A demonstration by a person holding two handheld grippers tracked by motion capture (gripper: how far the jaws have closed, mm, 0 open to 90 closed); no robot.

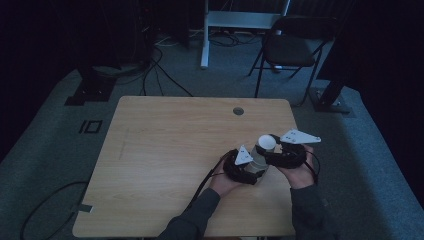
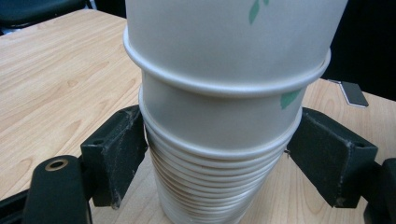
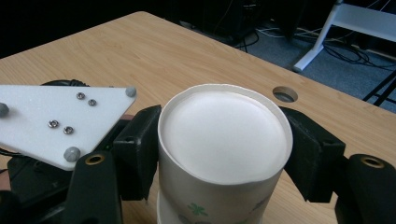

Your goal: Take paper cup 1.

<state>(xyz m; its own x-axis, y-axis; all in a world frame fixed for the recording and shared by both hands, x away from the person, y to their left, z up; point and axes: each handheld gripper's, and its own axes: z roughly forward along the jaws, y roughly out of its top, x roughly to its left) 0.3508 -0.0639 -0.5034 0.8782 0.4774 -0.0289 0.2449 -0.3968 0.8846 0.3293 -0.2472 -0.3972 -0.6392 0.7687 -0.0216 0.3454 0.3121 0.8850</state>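
While one stack of upside-down white paper cups with green leaf prints (image 1: 261,156) is standing at about four o'clock on the light wooden counter (image 1: 165,150), two hand-held grippers are closing in on it. The left hand-held gripper (image 2: 219,156) is pressing its black jaws against the lower rims of the stack, narrowed to the stack's width. The right hand-held gripper (image 3: 219,144) is clamping the topmost cup (image 3: 224,154) just under its flat white base, jaws touching both sides. At least ten nested rims are showing in the left gripper view, though the exact cup count is hard to tell. The counter's right edge is lying near the stack toward three o'clock; wide bare wood is stretching toward nine and eleven o'clock. A round cable hole (image 1: 238,111) is sitting near twelve o'clock. The stack's foot is being cut off in both gripper views.
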